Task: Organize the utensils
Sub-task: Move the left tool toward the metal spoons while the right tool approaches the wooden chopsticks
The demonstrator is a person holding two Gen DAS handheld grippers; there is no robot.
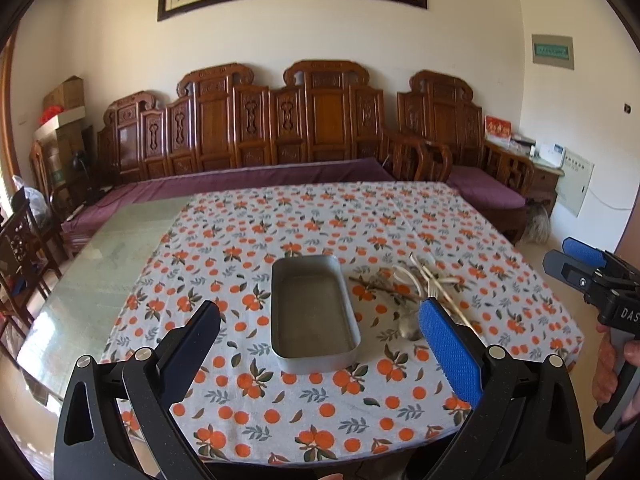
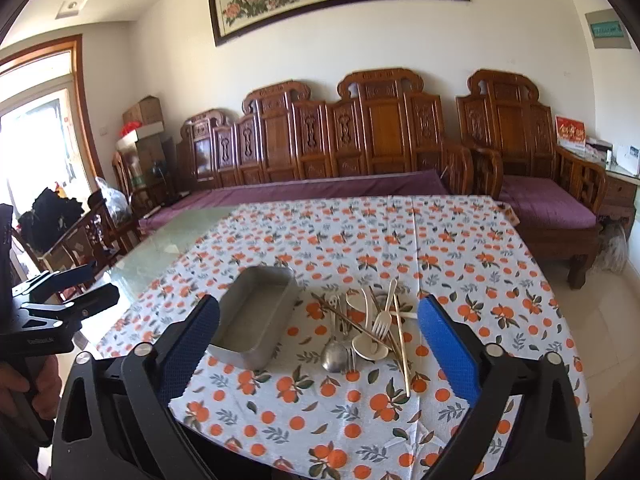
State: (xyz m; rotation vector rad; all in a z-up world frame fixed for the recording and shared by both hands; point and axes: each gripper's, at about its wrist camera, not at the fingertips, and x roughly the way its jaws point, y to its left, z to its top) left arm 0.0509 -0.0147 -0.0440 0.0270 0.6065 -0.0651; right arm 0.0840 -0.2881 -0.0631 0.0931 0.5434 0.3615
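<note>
I read this as the opening of the task: the rectangular metal tray (image 2: 256, 316) lies empty on the orange-print tablecloth (image 2: 360, 412), and nothing has been sorted into it yet. The whole pile of utensils (image 2: 368, 328) sits on the cloth just to the right of the tray, near it but not inside. In the right wrist view I can pick out a steel spoon (image 2: 335, 354) at the near edge of the pile, a pale plastic fork (image 2: 382, 324) tines-down over it, a cream spoon (image 2: 370, 348) with its bowl toward me, and pale chopsticks (image 2: 401, 344) running lengthwise along the right side; thinner dark-tipped sticks cross beneath, and I cannot count them. Every piece remains to be moved, by my judgement.

My left gripper (image 1: 320, 336) hangs above the near end of the tray with its jaws spread wide, holding and touching nothing. My right gripper (image 2: 318, 340) is likewise spread wide and empty, framing the pile from above and short of it; no finger pad meets a utensil. In the left wrist view the right gripper (image 1: 576, 260) shows at the table's right side, clear of the cloth.
</note>
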